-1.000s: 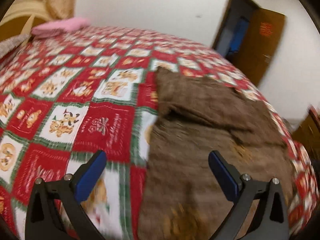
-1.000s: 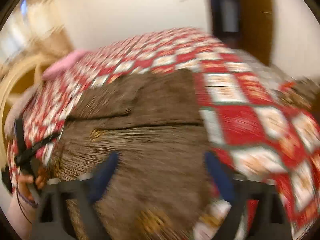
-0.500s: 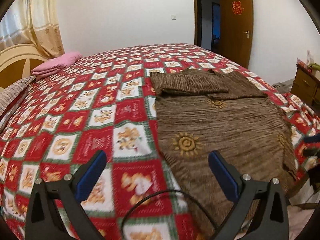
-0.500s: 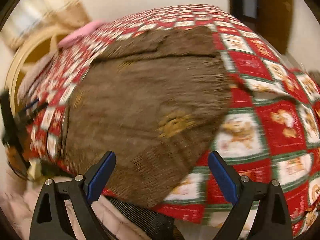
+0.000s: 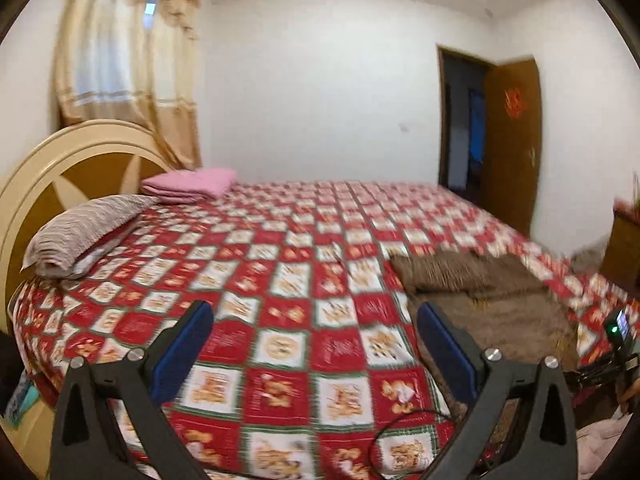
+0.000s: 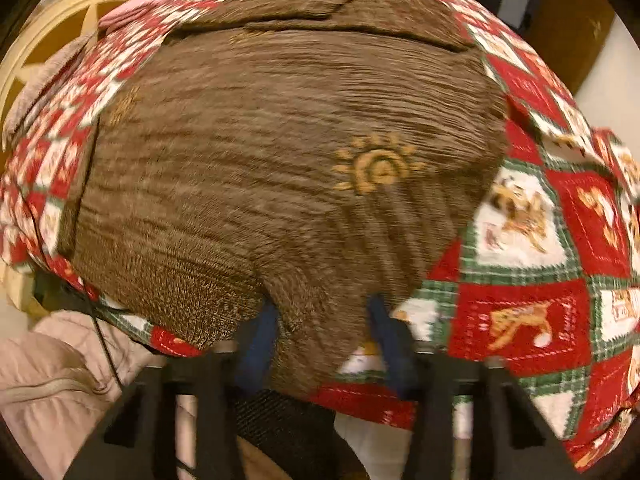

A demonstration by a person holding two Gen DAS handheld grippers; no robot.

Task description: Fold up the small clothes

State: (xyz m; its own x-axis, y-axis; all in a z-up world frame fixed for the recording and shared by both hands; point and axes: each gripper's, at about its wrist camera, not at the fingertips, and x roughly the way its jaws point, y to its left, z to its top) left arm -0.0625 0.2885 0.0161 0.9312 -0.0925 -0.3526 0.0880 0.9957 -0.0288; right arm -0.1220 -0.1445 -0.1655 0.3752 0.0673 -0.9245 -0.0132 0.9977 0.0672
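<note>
The brown sweater point(image 6: 260, 152) is spread flat on the bed point(image 5: 304, 264), its long axis running from the near edge toward the far side. Its hem corner is pinched between the fingers of the right hand-held gripper point(image 6: 322, 340), plainly the nearer one. The left hand-held gripper point(image 5: 316, 352) is held open and empty, with the sweater off to its right. A headboard point(image 5: 60, 168), pillow point(image 5: 84, 232) and door point(image 5: 512, 144) are seen around the bed.

Brown sweater point(image 6: 256, 160) w/ orange sun motif; red/white/green check bedspread point(image 5: 288, 280), bear prints; pink blanket point(image 5: 188, 186).
</note>
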